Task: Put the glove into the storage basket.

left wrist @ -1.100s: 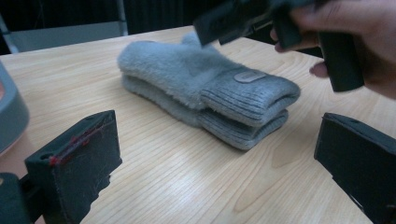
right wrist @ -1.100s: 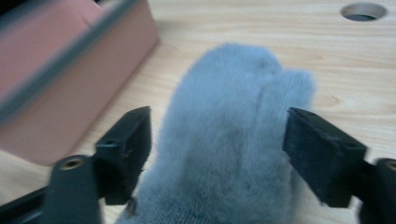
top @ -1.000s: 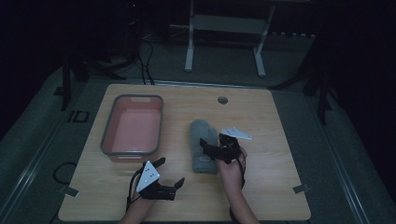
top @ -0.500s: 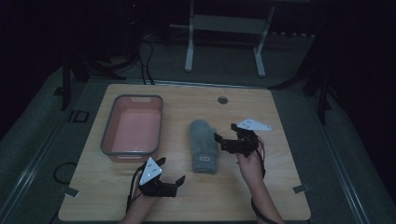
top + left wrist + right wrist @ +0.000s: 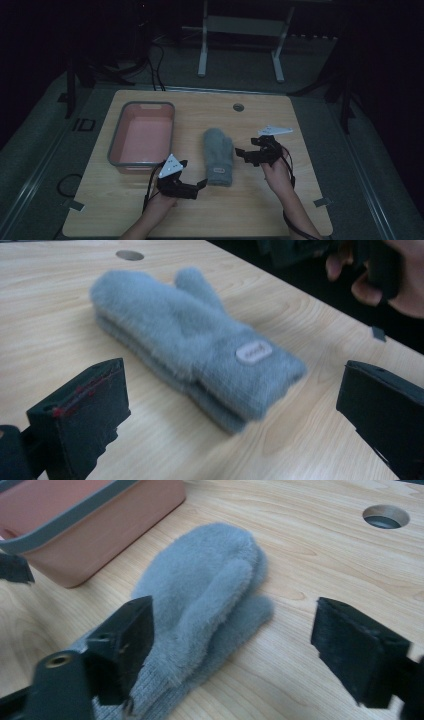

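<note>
Two fuzzy grey mittens (image 5: 218,156), stacked as a pair, flat on the pale wooden table (image 5: 300,200), just right of the pink plastic bin with grey rim (image 5: 142,162). Bin seemingly bare inside; pair not yet lifted or moved. Left gripper (image 5: 192,186) near the cuff end, jaws apart, gripping nothing. Right gripper (image 5: 248,155) beside the thumb, jaws wide, lately narrowing a little, nothing between them. Grasping and any transfer probably still ahead.

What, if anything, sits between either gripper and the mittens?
Nothing visible. The mittens lie stacked on bare table, with the left gripper at their cuff end and the right gripper beside the thumb side, both open. The pink bin stands off to the left, out of both paths.
</note>
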Demonstrator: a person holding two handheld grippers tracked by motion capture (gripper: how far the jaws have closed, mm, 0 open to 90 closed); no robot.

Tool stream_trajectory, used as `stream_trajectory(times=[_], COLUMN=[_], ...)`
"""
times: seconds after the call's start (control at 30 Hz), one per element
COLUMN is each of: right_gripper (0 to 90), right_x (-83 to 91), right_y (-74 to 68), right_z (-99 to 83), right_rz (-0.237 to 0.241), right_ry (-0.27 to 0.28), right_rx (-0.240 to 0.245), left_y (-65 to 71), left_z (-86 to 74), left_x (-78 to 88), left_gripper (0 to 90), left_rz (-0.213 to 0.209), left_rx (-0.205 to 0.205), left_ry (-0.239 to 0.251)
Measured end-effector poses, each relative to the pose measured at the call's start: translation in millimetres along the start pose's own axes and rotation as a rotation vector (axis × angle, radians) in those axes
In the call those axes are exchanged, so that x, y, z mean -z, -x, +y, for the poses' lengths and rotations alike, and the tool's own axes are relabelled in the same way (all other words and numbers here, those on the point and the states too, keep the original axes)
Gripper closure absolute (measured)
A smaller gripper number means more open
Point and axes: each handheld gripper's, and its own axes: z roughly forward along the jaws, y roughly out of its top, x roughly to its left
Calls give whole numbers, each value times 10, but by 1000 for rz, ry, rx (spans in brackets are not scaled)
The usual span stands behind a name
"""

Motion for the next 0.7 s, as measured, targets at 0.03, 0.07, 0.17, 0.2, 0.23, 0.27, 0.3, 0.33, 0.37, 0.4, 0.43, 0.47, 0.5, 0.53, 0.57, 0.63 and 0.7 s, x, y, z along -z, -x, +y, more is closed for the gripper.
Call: stream_trajectory(times=[0.03,0.07,0.17,0.2,0.23,0.27,0.3,0.33,0.37,0.4,0.43,0.47,0.5,0.53,0.57,0.63,0.7], right_gripper=[204,204,216,216,220,231,232,249,253,253,252,210,153,156,178,224,249], right_x=[0,0,-24,-31,-35,-52,-74,-97,-128,-161,-188,-216,-237,-264,-301,-379,-464], right_y=[-2,-2,-27,-30,-29,-23,-11,5,17,22,16,6,4,-6,-21,-28,-14], right_z=[-12,-12,-43,-48,-52,-55,-57,-60,-62,-65,-66,-66,-68,-72,-79,-92,-120], right_rz=[9,9,36,50,49,37,36,44,59,62,56,59,74,94,93,60,68], right_ry=[2,2,-15,-9,-3,-12,-25,-29,-46,-59,-66,-78,-87,-93,-99,-128,-155], right_rx=[-10,-10,-13,-13,-18,-29,-37,-49,-70,-77,-74,-70,-61,-49,-30,-10,-26], left_y=[-13,-13,-92,-107,-107,-145,-161,-161,-177,-191,-203,-207,-221,-221,-242,-246,-278], left_z=[42,42,208,233,233,302,328,328,369,386,403,412,423,423,449,460,486], left_x=[-22,-22,-156,-183,-183,-274,-317,-317,-414,-464,-511,-549,-590,-590,-666,-701,-771], left_gripper=[7,7,7,7,7,7,7,7,7,7,7,7,7,21,93,116,139], left_rz=[7,7,47,58,58,71,74,74,99,110,124,131,137,137,169,189,197], left_rx=[-3,-3,-20,-17,-17,23,30,30,18,35,38,42,44,44,54,35,29], left_ry=[-5,-5,-49,-68,-68,-106,-126,-126,-156,-169,-188,-195,-208,-208,-231,-249,-272])
